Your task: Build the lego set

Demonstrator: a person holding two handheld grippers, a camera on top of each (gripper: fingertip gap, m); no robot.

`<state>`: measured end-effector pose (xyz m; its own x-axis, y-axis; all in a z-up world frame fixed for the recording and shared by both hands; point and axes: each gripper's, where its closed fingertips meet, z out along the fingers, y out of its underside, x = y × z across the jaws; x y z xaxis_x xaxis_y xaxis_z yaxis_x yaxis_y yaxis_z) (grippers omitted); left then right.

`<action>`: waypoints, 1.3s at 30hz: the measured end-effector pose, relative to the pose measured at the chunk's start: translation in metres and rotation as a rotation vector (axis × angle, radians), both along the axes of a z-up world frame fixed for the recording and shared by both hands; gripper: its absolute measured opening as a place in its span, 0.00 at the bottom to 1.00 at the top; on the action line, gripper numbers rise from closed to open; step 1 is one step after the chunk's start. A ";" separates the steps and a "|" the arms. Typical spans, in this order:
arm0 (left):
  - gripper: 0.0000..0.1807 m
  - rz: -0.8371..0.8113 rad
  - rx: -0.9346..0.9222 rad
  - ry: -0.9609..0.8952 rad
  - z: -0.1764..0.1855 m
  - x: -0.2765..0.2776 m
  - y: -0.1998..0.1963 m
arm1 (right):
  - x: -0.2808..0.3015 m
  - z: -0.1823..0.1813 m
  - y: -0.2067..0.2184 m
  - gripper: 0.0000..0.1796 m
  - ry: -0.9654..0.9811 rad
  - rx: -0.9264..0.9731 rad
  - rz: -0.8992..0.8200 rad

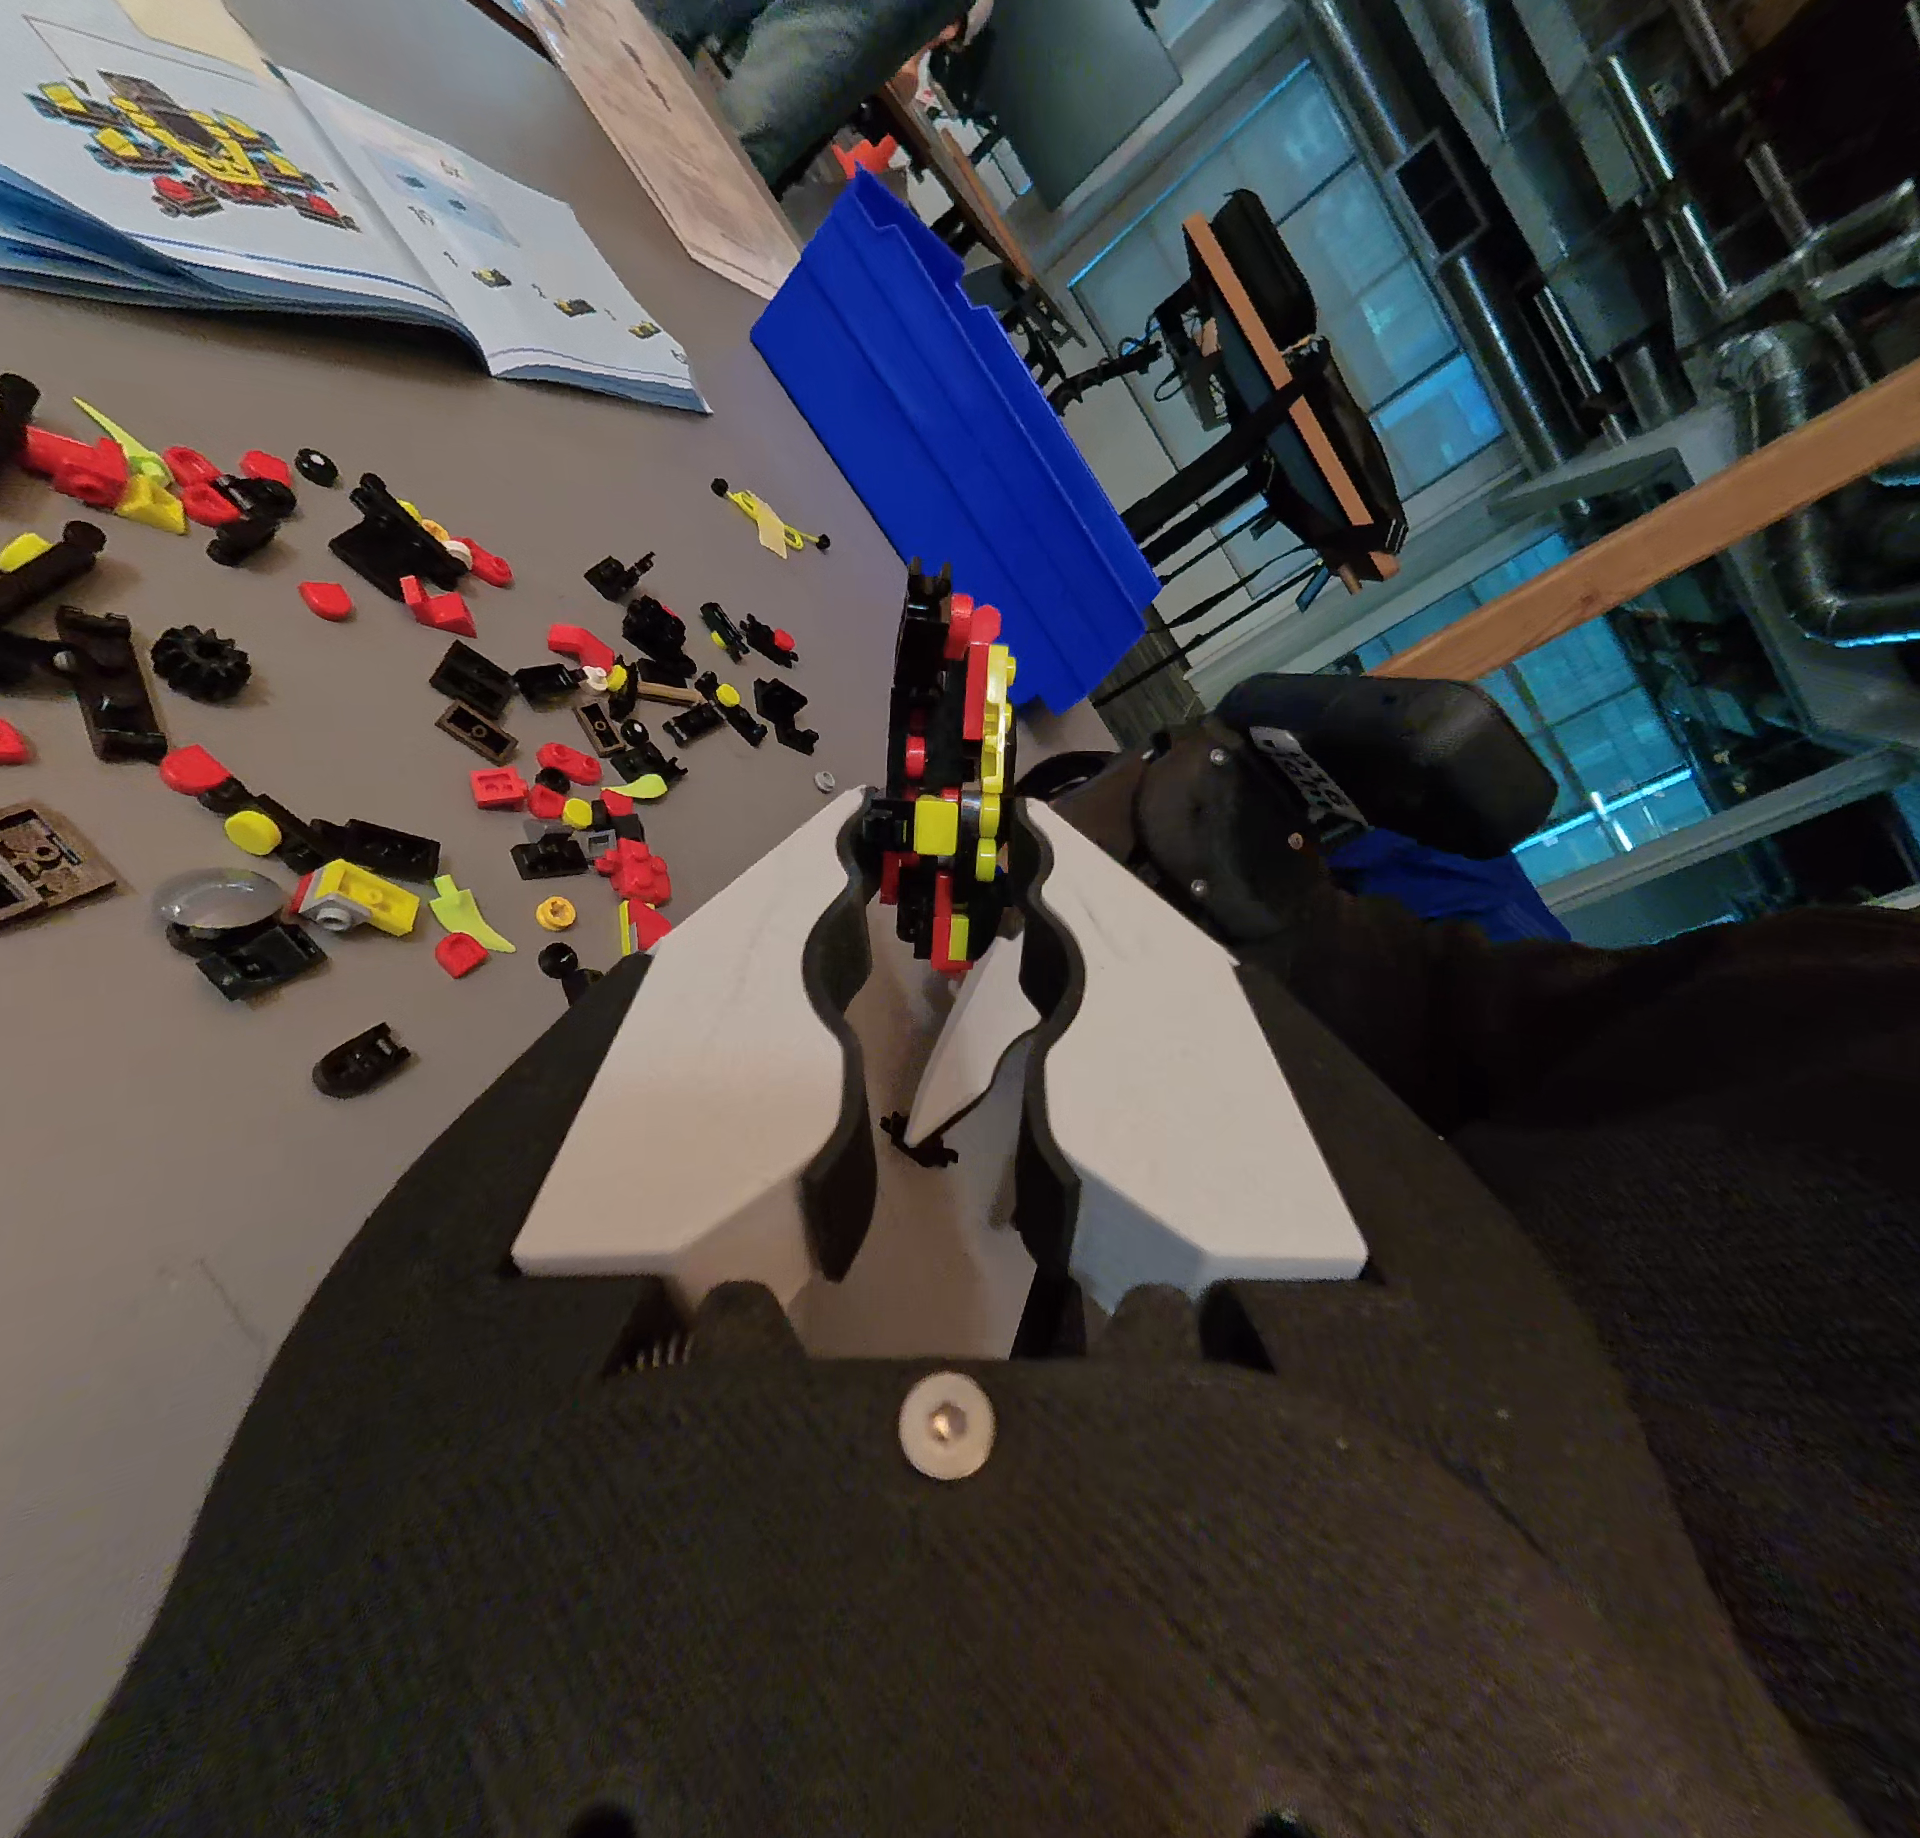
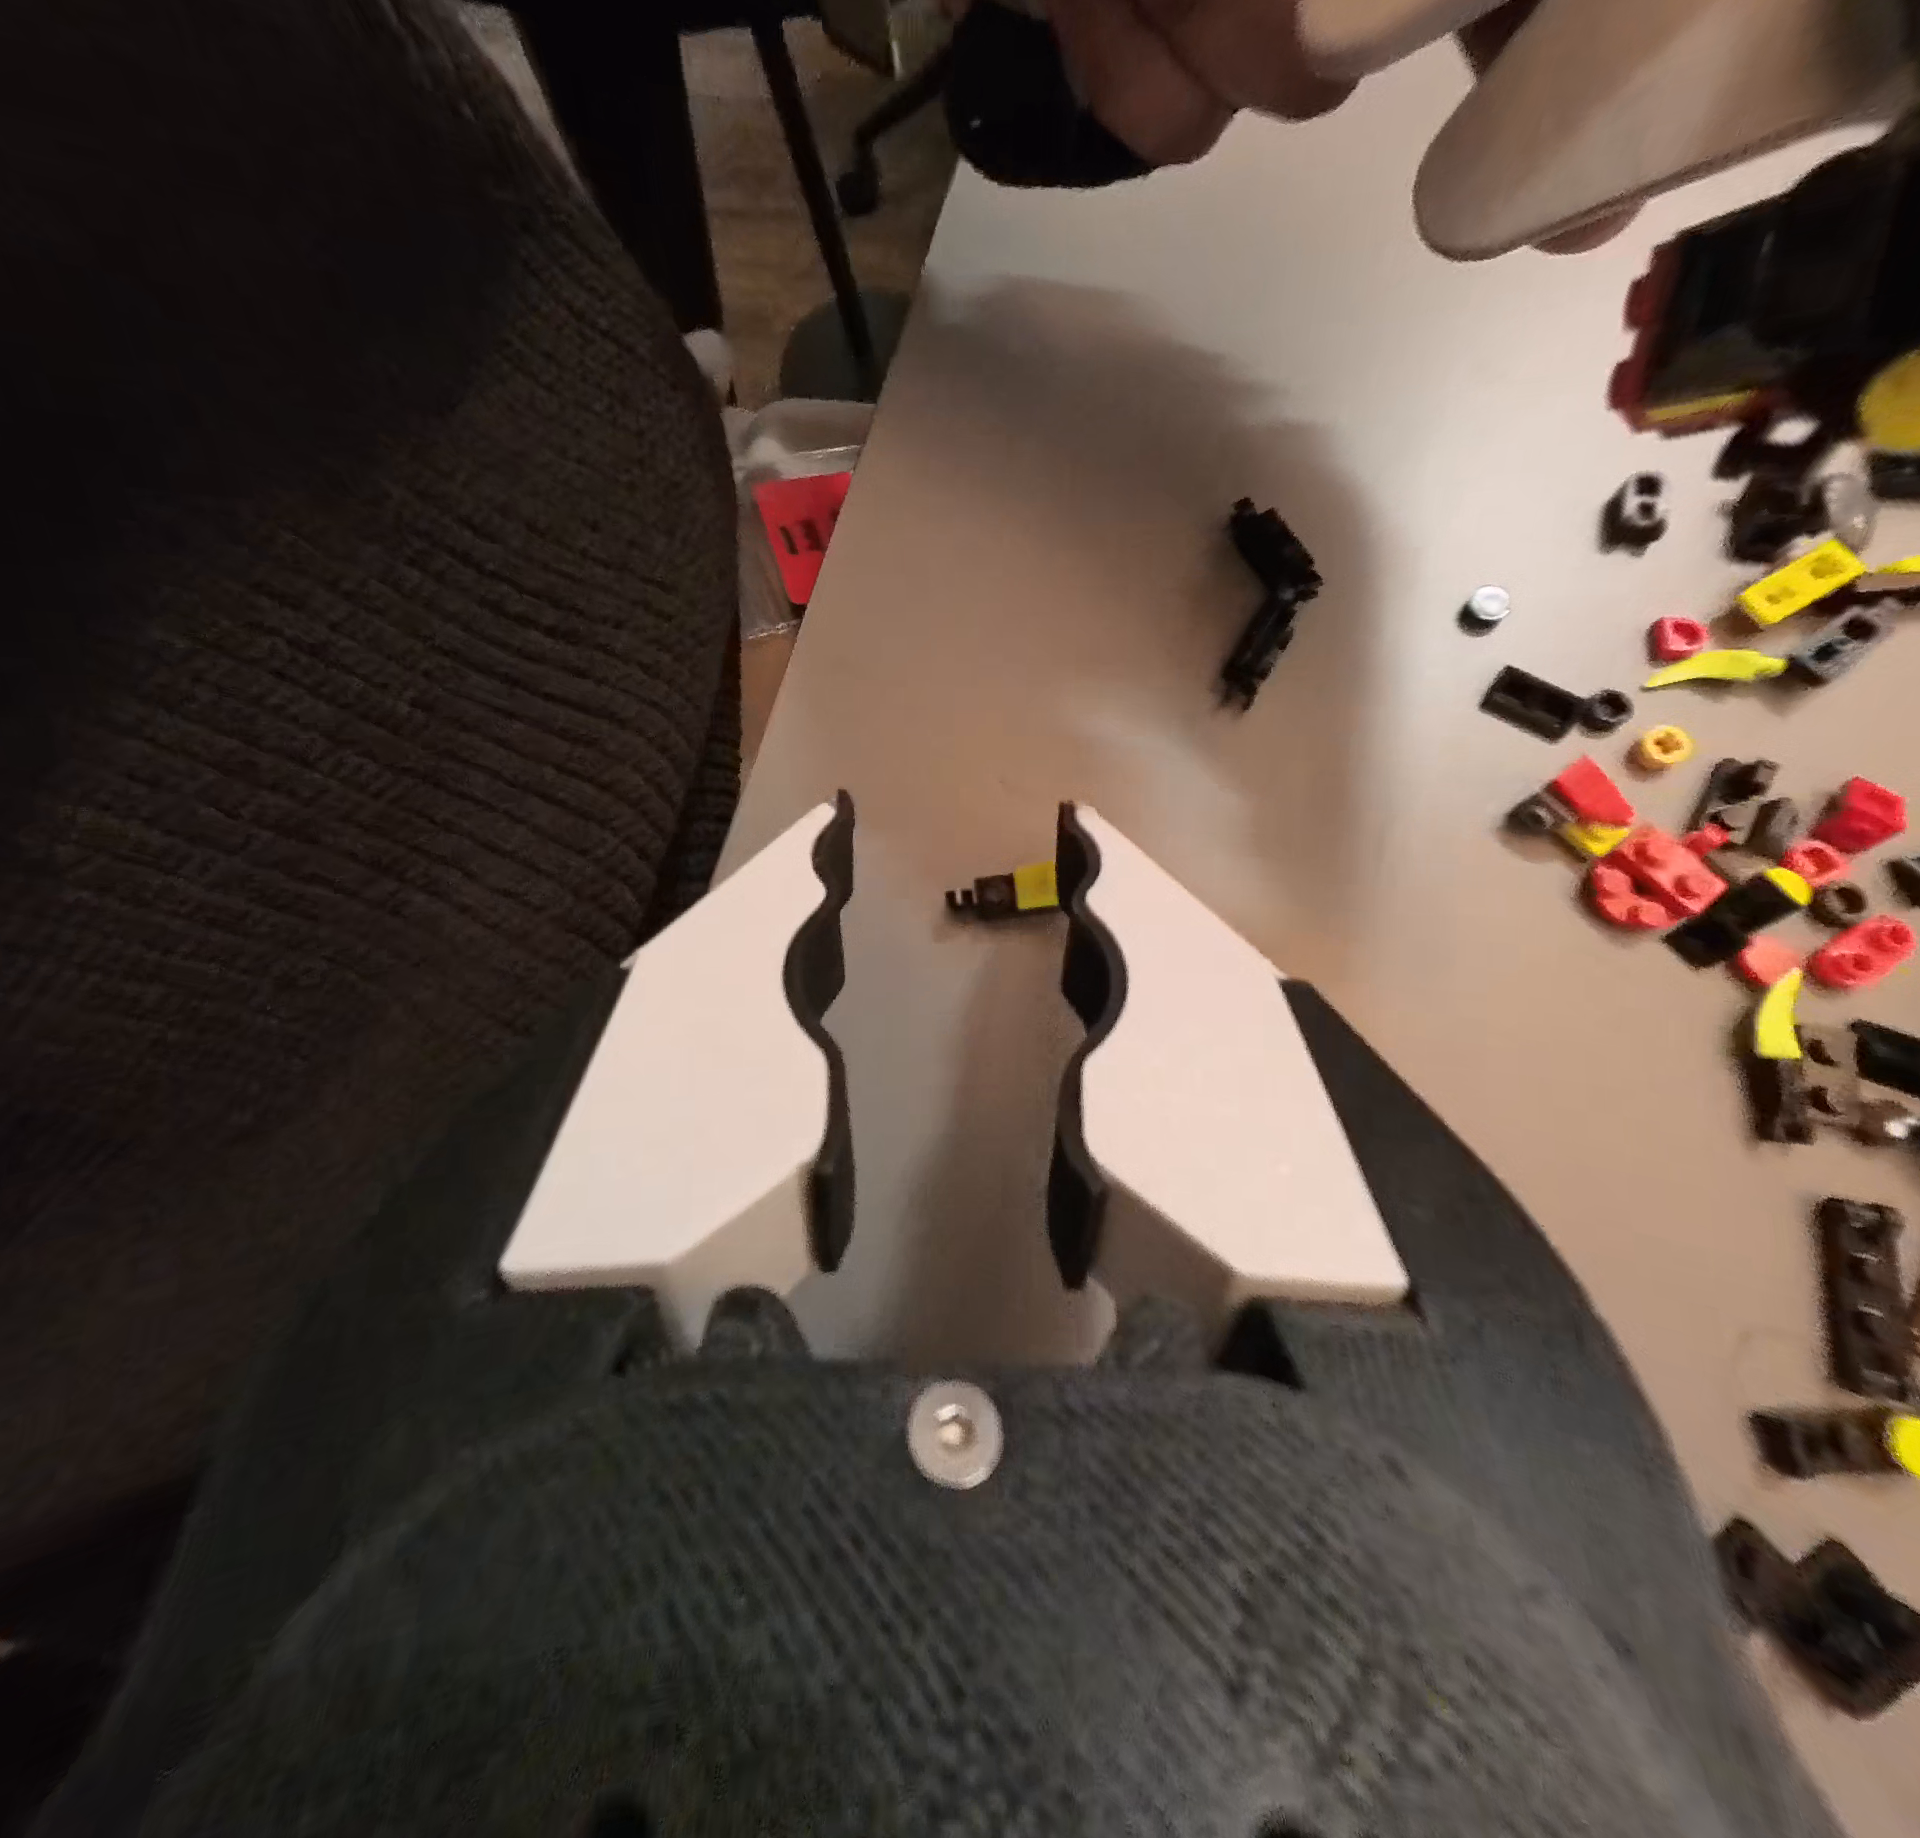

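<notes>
A partly built black, red and yellow assembly (image 1: 948,770) is clamped edge-on between the fingers of the left gripper (image 1: 940,812) and held clear of the worktop (image 1: 260,1165), while many loose pieces (image 1: 582,749) are scattered at 9 to 10 o'clock below the open instruction booklet (image 1: 312,199) — the build is judged well short of finished. The right gripper (image 2: 951,817) is spread and grasps nothing; a small black-and-yellow piece (image 2: 1003,895) lies on the worktop between its fingers, close by the 3 o'clock one, and a black hinged piece (image 2: 1268,593) lies apart at 1 o'clock.
</notes>
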<state>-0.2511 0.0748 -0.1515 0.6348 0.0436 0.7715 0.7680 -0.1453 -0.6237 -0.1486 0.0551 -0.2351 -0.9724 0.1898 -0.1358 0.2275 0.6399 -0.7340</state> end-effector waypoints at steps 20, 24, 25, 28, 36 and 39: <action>0.12 0.000 0.015 -0.033 0.001 0.002 -0.004 | -0.008 -0.013 0.018 0.16 0.021 0.103 -0.147; 0.12 -0.002 0.017 -0.040 0.000 0.002 -0.003 | -0.010 -0.005 0.017 0.11 0.068 0.070 -0.160; 0.12 -0.003 0.017 -0.042 0.000 0.002 -0.003 | -0.011 -0.003 0.016 0.12 0.077 0.060 -0.162; 0.11 -0.007 0.019 -0.051 0.000 0.002 -0.002 | -0.009 -0.007 0.013 0.16 0.066 0.059 -0.143; 0.11 -0.011 0.021 -0.060 0.000 0.003 -0.001 | -0.017 -0.013 0.024 0.06 0.081 0.089 -0.174; 0.11 -0.006 0.023 -0.059 0.000 0.002 -0.001 | -0.044 -0.007 0.049 0.06 0.203 0.144 -0.322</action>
<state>-0.2494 0.0735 -0.1515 0.5882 0.0221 0.8084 0.8028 -0.1360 -0.5805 -0.1925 0.1045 -0.2417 -0.8645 0.4920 0.1029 0.2927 0.6592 -0.6926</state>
